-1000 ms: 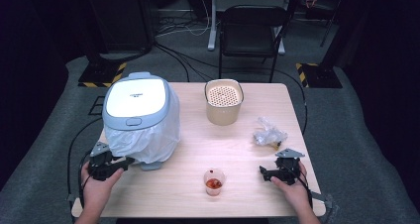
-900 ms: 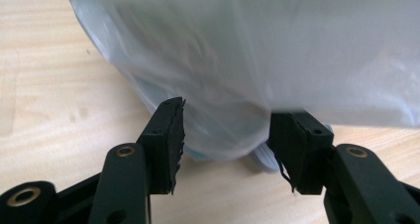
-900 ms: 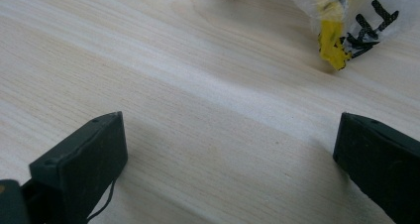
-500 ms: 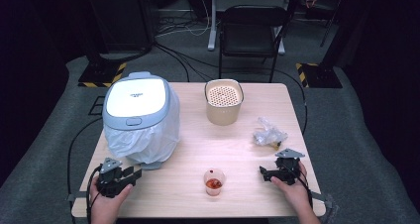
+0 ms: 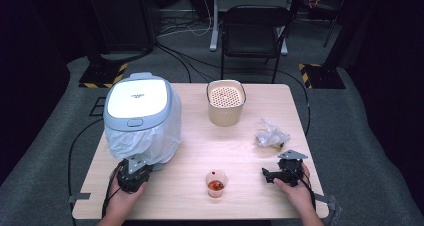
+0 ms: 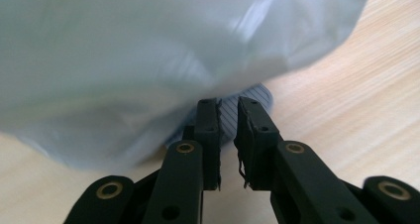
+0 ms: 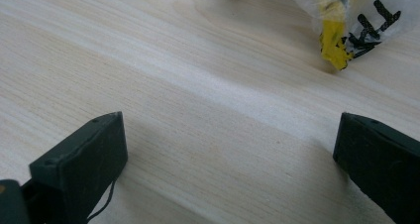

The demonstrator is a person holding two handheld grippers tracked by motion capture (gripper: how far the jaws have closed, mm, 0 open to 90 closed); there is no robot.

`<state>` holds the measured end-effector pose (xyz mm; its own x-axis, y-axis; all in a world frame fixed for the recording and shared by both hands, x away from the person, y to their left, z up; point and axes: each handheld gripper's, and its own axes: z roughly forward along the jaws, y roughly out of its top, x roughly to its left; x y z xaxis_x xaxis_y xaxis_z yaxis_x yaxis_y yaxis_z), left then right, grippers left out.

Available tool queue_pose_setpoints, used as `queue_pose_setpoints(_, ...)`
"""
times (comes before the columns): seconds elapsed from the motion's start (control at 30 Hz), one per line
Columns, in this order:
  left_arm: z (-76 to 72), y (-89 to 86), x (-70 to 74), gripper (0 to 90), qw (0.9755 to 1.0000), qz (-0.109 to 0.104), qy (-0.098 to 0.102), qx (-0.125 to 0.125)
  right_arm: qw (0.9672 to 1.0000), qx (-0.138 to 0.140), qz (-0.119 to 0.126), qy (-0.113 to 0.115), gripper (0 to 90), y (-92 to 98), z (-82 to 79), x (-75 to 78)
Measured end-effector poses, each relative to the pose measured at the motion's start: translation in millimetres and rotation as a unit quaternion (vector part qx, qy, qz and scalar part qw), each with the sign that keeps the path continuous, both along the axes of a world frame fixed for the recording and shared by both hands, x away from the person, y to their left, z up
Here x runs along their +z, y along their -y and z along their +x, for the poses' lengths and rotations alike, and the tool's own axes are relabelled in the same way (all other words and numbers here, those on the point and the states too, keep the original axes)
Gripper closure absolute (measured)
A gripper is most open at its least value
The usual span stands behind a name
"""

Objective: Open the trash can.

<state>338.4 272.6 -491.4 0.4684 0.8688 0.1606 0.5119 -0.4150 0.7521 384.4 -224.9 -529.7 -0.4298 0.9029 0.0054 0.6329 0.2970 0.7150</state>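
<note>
Left hand [image 5: 121,195] comes in from the bottom edge, holding the left gripper [image 5: 134,172] low at the near-left, pointing forward; its jaws have just been closing, narrow gap left, nothing pinched between them. Right hand [image 5: 294,191] at the near-right holds the right gripper [image 5: 265,174] pointing left, jaws spread wide, nothing between.

- We see a pale, matt wooden table [image 5: 250,186] with fine grain.
- We see a thin, translucent white plastic bag [image 5: 145,138], softly glossy.
- We note matt black plastic jaws on the left gripper [image 6: 229,144].
</note>
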Motion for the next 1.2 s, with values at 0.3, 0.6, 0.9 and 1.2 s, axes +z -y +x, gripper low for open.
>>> queue_pose_setpoints(0.3, 9.8, 8.2, -4.2, 86.9, 0.9981, 0.059, -0.007, -0.019, 1.0000, 0.000, 0.000, 0.000, 0.0, 0.0, 0.0, -0.1)
queue_pose_setpoints(0.6, 9.2, 8.3, -8.7, 90.0, 0.9981, 0.056, -0.008, -0.025, 1.0000, 0.001, 0.000, 0.001, 0.0, -0.1, -0.1, -0.2)
queue_pose_setpoints(0.9, 10.0, 14.5, -16.8, 90.0, 0.9966, 0.077, -0.015, -0.024, 1.0000, 0.004, 0.001, 0.001, 0.0, -0.4, -0.1, -0.2)
queue_pose_setpoints(1.2, 13.5, 14.7, -17.3, 90.0, 0.9972, 0.066, -0.030, -0.016, 1.0000, 0.004, 0.001, 0.001, 0.0, -0.3, 0.0, -0.2)
